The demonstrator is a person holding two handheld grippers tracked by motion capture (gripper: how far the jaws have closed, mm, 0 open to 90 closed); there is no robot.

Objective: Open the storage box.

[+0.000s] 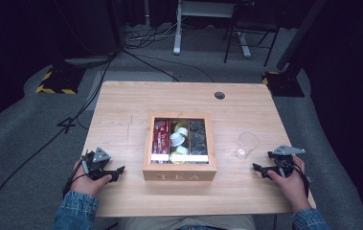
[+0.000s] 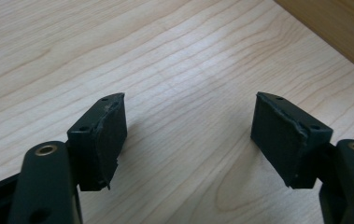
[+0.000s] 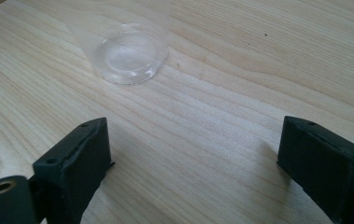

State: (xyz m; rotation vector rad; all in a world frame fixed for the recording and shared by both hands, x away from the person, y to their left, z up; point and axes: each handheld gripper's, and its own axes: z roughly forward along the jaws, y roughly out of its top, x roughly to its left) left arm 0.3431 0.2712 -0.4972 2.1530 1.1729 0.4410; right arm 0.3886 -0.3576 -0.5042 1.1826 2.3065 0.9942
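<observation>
Right tool point(image 3: 193, 158) jaws apart, low near cup point(image 3: 128, 51), left tool point(image 2: 188, 135) empty

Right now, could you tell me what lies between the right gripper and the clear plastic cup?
Nothing: in the right gripper view, bare wooden table separates the open right gripper from the clear plastic cup.

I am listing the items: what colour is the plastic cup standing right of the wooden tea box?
The plastic cup is clear and colourless; the right gripper view shows it best.
</observation>
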